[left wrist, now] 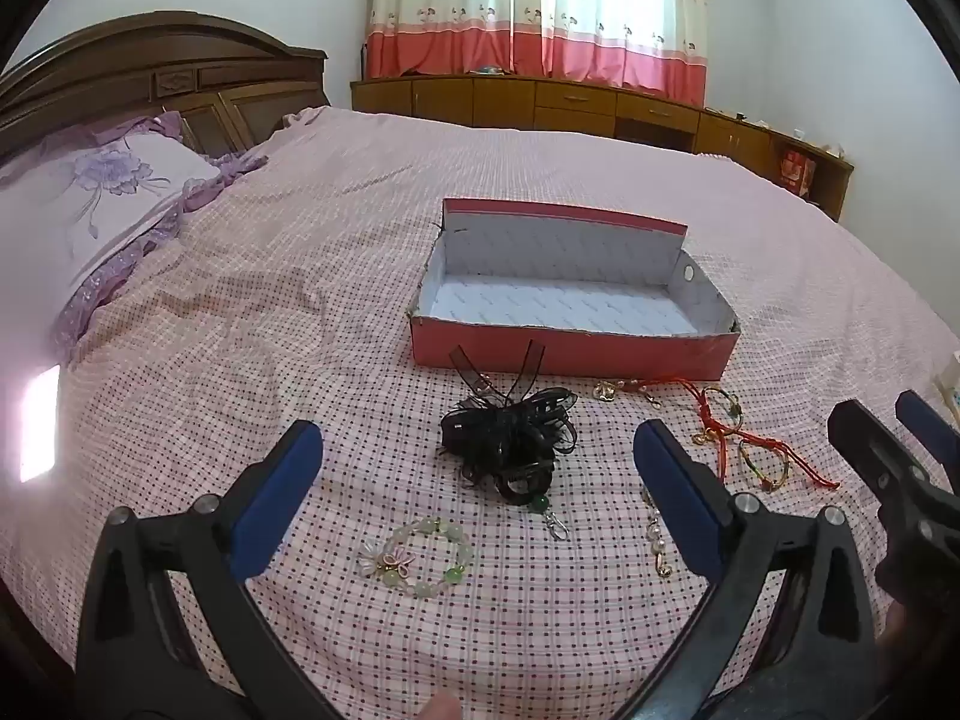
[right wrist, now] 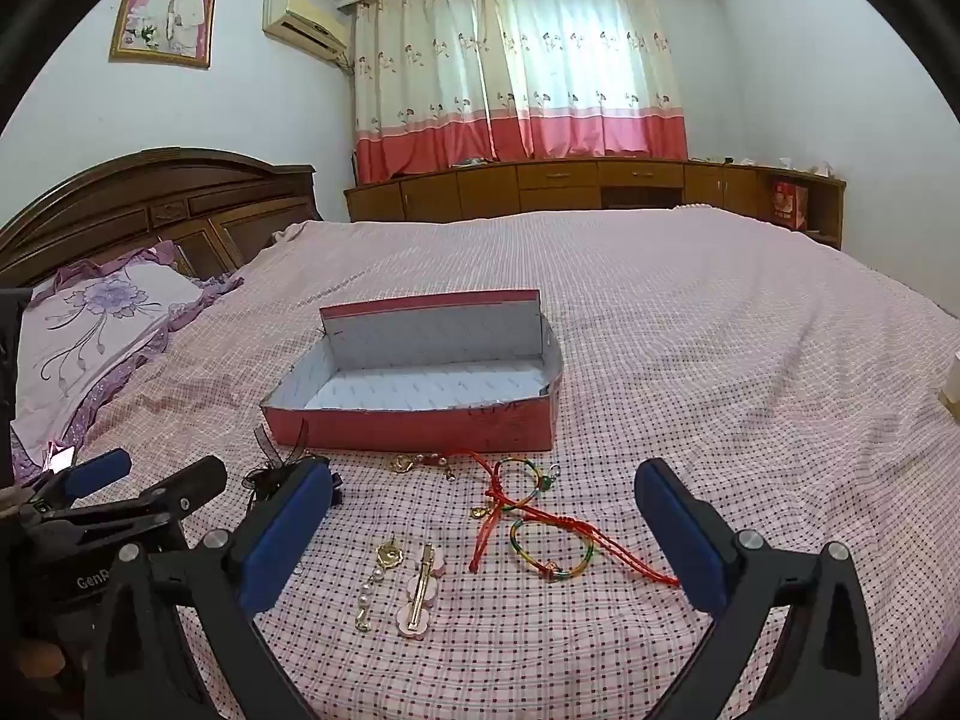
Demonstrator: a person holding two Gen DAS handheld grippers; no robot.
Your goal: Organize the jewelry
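An open pink box [left wrist: 570, 351] [right wrist: 414, 423] with a pale lining sits on the bed, nothing visible inside. In front of it lie a black ribbon hair piece [left wrist: 507, 435], a pale green bead bracelet [left wrist: 417, 558], red cord bracelets [left wrist: 738, 441] [right wrist: 540, 531], a pearl and gold chain [left wrist: 660, 540] [right wrist: 375, 579] and a pink hair clip [right wrist: 419, 588]. My left gripper [left wrist: 477, 480] hangs open over the black hair piece and the bead bracelet. My right gripper [right wrist: 480, 525] stands open above the cord bracelets and the clip. Neither holds anything.
The checked pink bedspread [left wrist: 300, 324] [right wrist: 720, 360] spreads around the box. A purple floral pillow [left wrist: 102, 192] and wooden headboard [right wrist: 156, 204] lie left. A low wooden cabinet [right wrist: 588, 186] runs under the curtain. The right gripper's fingers [left wrist: 870, 456] show at the left wrist view's right edge.
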